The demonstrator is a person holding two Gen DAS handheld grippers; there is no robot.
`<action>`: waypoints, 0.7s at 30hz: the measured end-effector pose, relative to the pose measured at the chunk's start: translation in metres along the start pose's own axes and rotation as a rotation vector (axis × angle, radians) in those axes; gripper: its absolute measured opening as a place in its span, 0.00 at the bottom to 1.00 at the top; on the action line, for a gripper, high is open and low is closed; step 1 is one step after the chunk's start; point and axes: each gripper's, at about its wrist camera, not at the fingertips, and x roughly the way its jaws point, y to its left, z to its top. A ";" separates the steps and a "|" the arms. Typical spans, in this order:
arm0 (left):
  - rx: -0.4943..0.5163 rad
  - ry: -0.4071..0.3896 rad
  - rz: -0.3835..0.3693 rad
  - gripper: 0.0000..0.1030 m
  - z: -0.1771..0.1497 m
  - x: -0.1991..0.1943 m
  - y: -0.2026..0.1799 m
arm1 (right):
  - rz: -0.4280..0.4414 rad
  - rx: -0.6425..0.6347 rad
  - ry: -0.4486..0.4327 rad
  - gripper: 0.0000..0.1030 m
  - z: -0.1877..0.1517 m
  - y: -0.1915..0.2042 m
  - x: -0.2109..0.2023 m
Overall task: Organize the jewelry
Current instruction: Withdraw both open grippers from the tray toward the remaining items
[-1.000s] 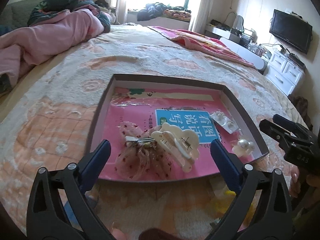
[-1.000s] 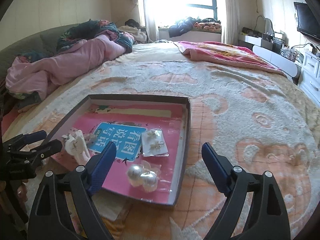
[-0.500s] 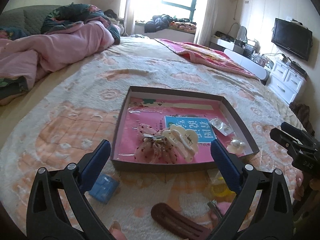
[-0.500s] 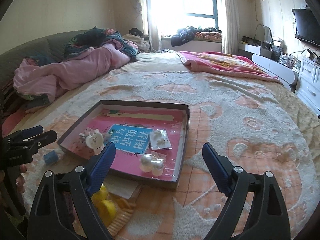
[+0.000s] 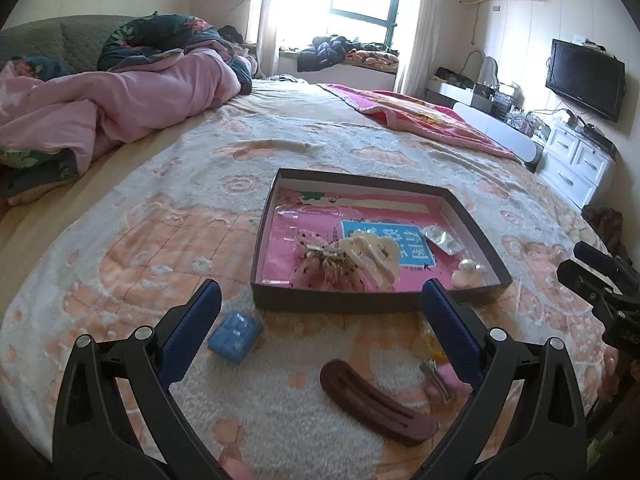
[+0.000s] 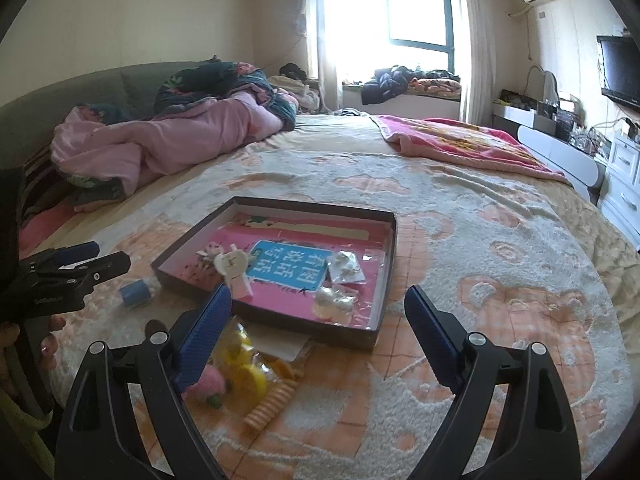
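Jewelry box (image 5: 340, 304) items indistinct under glare, behind wide, empty left gripper (image 5: 320, 320) and right gripper (image 6: 318, 322).

The bed (image 5: 160, 248) carries a fleecy patterned blanket. Directly on it lie a shallow dark box (image 5: 376, 302), a blue case (image 5: 235, 334), a brown hair clip (image 5: 376, 402) and a pink quilt (image 5: 132, 108).

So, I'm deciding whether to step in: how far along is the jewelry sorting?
Partly done. The tray already holds a cream claw clip, a pearl piece and packeted earrings. Both the left gripper and right gripper are open and empty. A brown clip, blue case and yellow items remain outside.
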 end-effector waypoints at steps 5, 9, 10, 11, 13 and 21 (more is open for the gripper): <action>0.009 0.006 0.005 0.89 -0.012 -0.008 -0.002 | 0.019 -0.023 0.006 0.83 -0.007 0.010 -0.006; 0.025 0.018 0.007 0.89 -0.020 -0.010 -0.005 | 0.033 -0.051 0.017 0.83 -0.015 0.018 -0.007; 0.027 0.022 0.005 0.89 -0.021 -0.010 -0.005 | 0.037 -0.056 0.020 0.83 -0.017 0.020 -0.007; 0.032 0.027 0.004 0.89 -0.023 -0.010 -0.007 | 0.042 -0.060 0.025 0.83 -0.020 0.021 -0.007; 0.041 0.036 0.004 0.89 -0.028 -0.010 -0.009 | 0.046 -0.066 0.033 0.83 -0.023 0.022 -0.007; 0.054 0.093 -0.006 0.89 -0.047 -0.004 -0.012 | 0.074 -0.102 0.085 0.76 -0.036 0.030 0.003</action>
